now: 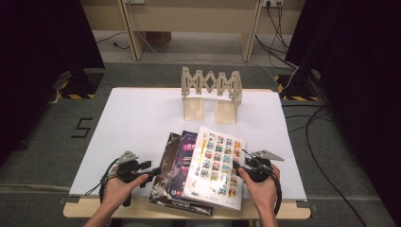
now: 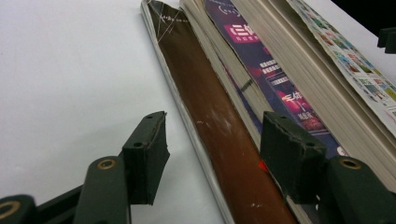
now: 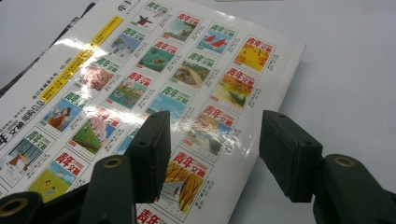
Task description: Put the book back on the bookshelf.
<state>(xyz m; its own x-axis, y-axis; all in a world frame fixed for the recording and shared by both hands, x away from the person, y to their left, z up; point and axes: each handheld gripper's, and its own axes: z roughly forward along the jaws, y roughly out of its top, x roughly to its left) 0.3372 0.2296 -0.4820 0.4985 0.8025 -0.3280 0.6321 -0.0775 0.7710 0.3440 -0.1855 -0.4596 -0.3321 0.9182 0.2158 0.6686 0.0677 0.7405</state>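
At the near edge of the white tabletop (image 1: 137, 118) sits a fanned stack of three books, and both grippers are right up against it. The left gripper (image 1: 153, 171) comes in low from the stack's left side, jaws spread wide. In the left gripper view they straddle the long edge of the bottom book with the glossy brown cover (image 2: 210, 126), one pad out over bare table and the other over the stack, neither pressing on anything.

Above that lies the middle book with the dark purple cover (image 1: 182, 163), its pink lettering peeking out.

On top lies the white-covered magazine printed with a grid of small colourful pictures (image 1: 216, 165) (thick, going by the page block in the left gripper view). The right gripper (image 1: 237, 169) sits at its right edge, jaws apart. In the right gripper view one pad hovers over the picture grid (image 3: 154, 88) while the other hangs past the magazine's edge over the table, gripping nothing.

Well back on the table stands a pale wooden expanding rack with a zigzag lattice (image 1: 211, 94).
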